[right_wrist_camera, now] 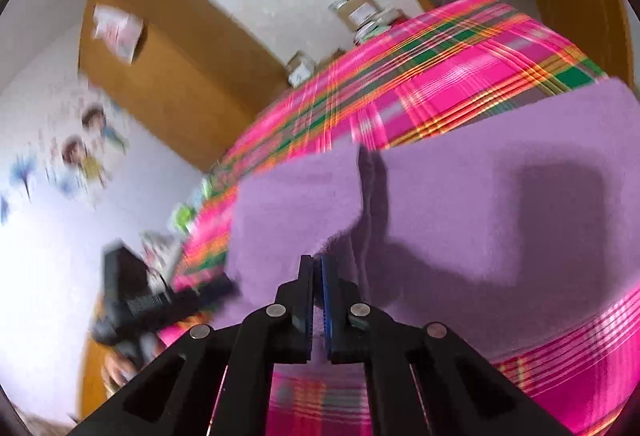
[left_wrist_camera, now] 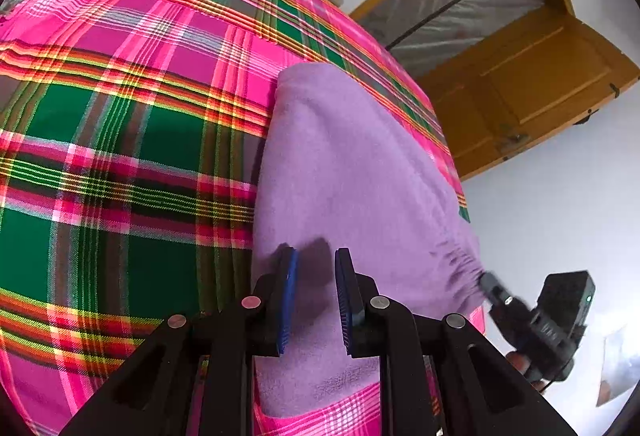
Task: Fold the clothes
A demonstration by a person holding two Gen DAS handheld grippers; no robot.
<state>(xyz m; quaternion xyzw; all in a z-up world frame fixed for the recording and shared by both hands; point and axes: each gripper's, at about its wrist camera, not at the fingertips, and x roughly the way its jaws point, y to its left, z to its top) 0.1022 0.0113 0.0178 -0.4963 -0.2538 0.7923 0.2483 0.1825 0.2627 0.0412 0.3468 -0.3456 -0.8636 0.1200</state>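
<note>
While the left gripper (left_wrist_camera: 316,276) is hovering spread over the purple garment (left_wrist_camera: 352,175), the right gripper (right_wrist_camera: 318,268) is pinching its near-right edge, long axis running away.

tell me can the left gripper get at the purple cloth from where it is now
Probably yes. The left gripper is open right over the purple cloth on the plaid cover, nothing lying between. The right gripper pinches a different edge, off to the side.
</note>
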